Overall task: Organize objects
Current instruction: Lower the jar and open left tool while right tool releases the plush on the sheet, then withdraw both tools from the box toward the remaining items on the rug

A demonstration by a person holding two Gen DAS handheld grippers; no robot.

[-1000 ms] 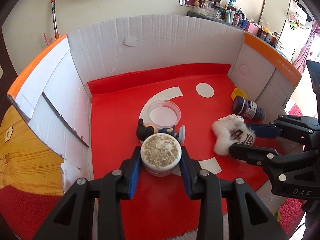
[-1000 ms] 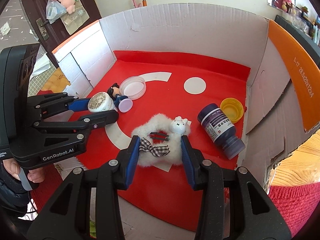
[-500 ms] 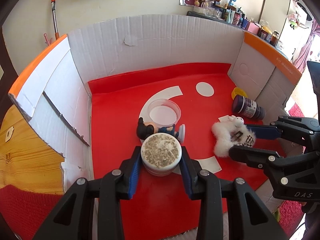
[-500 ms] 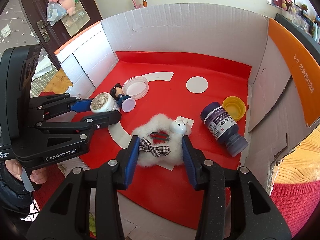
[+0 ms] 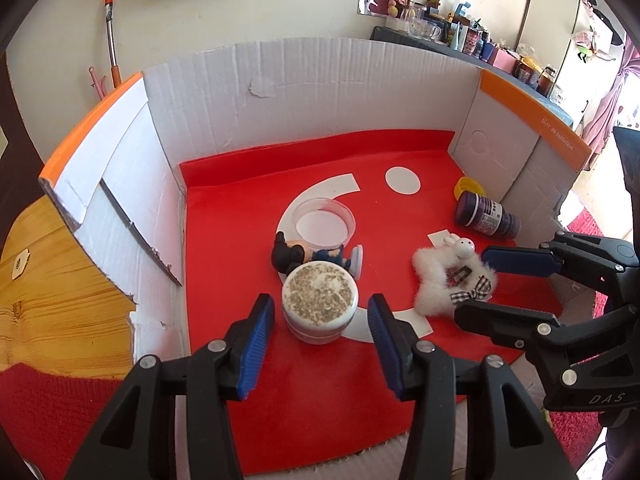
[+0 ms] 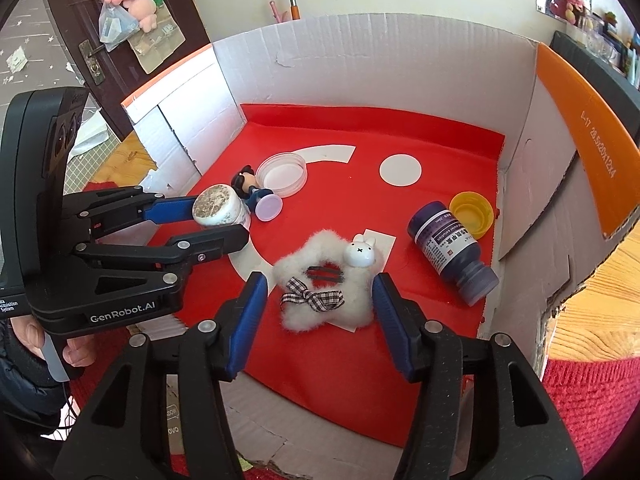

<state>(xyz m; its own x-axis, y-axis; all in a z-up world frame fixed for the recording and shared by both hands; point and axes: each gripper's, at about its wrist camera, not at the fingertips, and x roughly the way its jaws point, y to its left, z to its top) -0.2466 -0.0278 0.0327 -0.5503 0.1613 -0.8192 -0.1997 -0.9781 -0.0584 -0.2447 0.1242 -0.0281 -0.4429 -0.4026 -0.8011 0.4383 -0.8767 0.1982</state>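
Observation:
A white jar with a speckled lid (image 5: 319, 299) stands on the red mat (image 5: 320, 400). My left gripper (image 5: 320, 307) straddles it; its jaws are opening, and a gap shows on each side of the jar. A fluffy white scrunchie with a rabbit head and a checked bow (image 6: 324, 280) lies flat on the mat. My right gripper (image 6: 319, 285) is around it with its jaws opening, and the blue pads (image 6: 246, 316) stand clear of the fur. In the right wrist view the left gripper (image 6: 200, 222) sits at the jar (image 6: 218, 210).
A toy figurine (image 5: 298, 254) lies beside a clear round dish (image 5: 324, 222) just behind the jar. A purple bottle (image 6: 452, 252) lies on its side near a yellow cap (image 6: 470, 210) at the right. White cardboard walls (image 5: 320, 92) enclose the mat. A hand holds the left gripper's handle.
Both grippers' jaws have spread apart. The jar and the fluffy scrunchie, gripped before, now sit free on the mat. Neither hand has shifted.

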